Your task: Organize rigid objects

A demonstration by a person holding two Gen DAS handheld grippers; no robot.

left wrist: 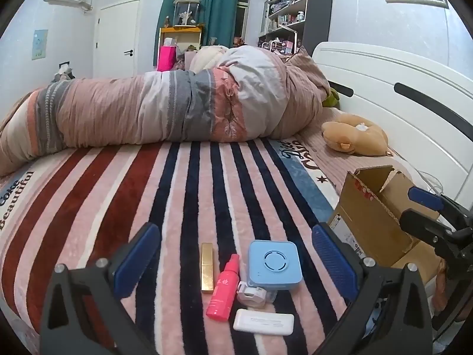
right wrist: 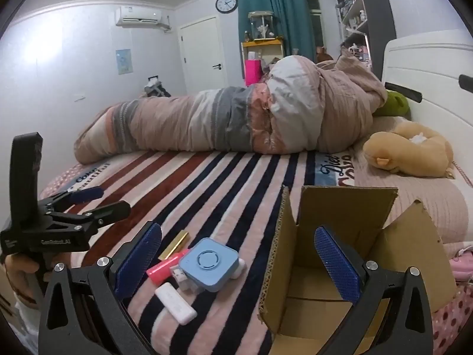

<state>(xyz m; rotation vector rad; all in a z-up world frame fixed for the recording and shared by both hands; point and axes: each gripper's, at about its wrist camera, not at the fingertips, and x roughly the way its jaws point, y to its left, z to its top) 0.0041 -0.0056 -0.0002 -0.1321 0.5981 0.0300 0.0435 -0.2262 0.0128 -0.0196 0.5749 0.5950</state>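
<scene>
Left gripper (left wrist: 236, 261): jaws spread wide and holding nothing, tilted down over the cluster of small items on the bed; seen from the right wrist view it hangs at the left edge, gripped by a hand (right wrist: 20, 278).
Right gripper (right wrist: 238, 259): jaws spread wide, nothing between the pads – it hangs over the near edge of the cardboard box, one finger on the box side, the other toward the small items.
Cardboard box (left wrist: 375, 210): open, flaps up, standing on the bed to the right of the small items; its inside looks bare as far as the right wrist view shows.
Blue square device (left wrist: 275, 263): flat on the striped blanket (left wrist: 177, 195), the item of the cluster nearest the box.
Gold lipstick tube (left wrist: 207, 267): lies lengthwise at the left of the cluster, just beside the pink bottle.
Pink spray bottle (left wrist: 222, 290): lying on its side between the gold tube and the blue device.
Small clear-and-white item (left wrist: 251, 294): tucked against the near edge of the blue device – what it is, I cannot tell.
White flat case (left wrist: 263, 322): closest to the camera, lying crosswise, just apart from the bottle's base.
Rolled duvet (left wrist: 165, 109): bunched along the far side of the bed.
Plush toy (left wrist: 354, 136): tan, by the white headboard (left wrist: 384, 88), well apart from the cluster.
</scene>
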